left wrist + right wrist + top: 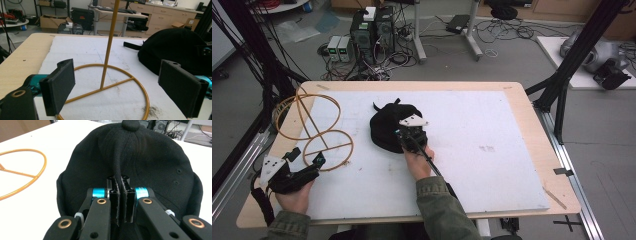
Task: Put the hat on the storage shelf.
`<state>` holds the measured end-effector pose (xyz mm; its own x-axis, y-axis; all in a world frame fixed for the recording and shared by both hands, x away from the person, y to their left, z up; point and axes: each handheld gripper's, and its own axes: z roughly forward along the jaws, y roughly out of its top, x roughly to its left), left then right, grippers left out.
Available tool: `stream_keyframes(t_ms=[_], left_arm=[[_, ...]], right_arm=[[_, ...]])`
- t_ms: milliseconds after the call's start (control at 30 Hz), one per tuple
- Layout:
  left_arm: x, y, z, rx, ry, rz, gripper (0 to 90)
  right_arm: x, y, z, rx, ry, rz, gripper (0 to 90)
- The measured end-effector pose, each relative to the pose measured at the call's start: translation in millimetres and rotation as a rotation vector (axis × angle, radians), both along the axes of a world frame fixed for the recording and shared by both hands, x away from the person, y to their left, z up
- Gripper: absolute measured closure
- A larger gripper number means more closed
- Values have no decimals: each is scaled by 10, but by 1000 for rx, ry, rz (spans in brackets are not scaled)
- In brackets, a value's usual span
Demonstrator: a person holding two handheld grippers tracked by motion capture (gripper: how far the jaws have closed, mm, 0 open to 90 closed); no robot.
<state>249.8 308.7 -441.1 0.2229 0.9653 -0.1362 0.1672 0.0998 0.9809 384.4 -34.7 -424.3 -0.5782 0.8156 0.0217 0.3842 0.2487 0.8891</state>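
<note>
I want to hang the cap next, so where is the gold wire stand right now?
The gold wire stand stands at the table's left in the high view, left of the black cap, its round base just ahead of the open left gripper.

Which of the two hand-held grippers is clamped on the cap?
The right hand-held gripper: its jaws pinch a fold of the black cap. The left hand-held gripper stands open, facing the gold wire stand, touching nothing.

The cap (387, 127) lies on the white mat (492, 150), right under the right gripper (409, 131). The wire stand (314, 127) stands on the mat just ahead of the left gripper (307, 160), left of the cap.
</note>
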Motion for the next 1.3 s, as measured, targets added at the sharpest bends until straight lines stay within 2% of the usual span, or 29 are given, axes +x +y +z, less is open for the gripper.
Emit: stream_keyframes(t_ms=[100,333,400,433,500,533,767,833,1033,1133,1300], left_arm=[[-1,-1,0,2,1,-1,144],[2,-6,-2,0,1,-3,144],[1,-8,-1,4,2,-6,144],[1,-10,-2,4,2,-6,144],[2,-10,-2,4,3,-8,144],[2,-11,-2,2,2,-7,144],[1,-21,-3,1,2,-12,146],[2,-20,-3,1,2,-12,146],[1,-19,-3,2,5,-15,146],[2,-20,-3,-1,4,-14,146],[1,-19,-4,-2,4,-13,146]], right_arm=[[-10,-10,8,3,-5,-6,877],[-32,-92,76,51,-27,-18,876],[-65,-125,140,55,-76,-34,876],[-65,-125,140,55,-76,-34,876],[-95,-139,187,50,-124,-32,876],[-124,-159,234,63,-152,-35,876],[-163,-256,380,120,-229,-44,876],[-166,-272,409,129,-237,-45,876],[-176,-341,582,168,-298,-57,876],[-181,-361,727,192,-348,-55,876],[-178,-381,836,203,-375,-57,876]])
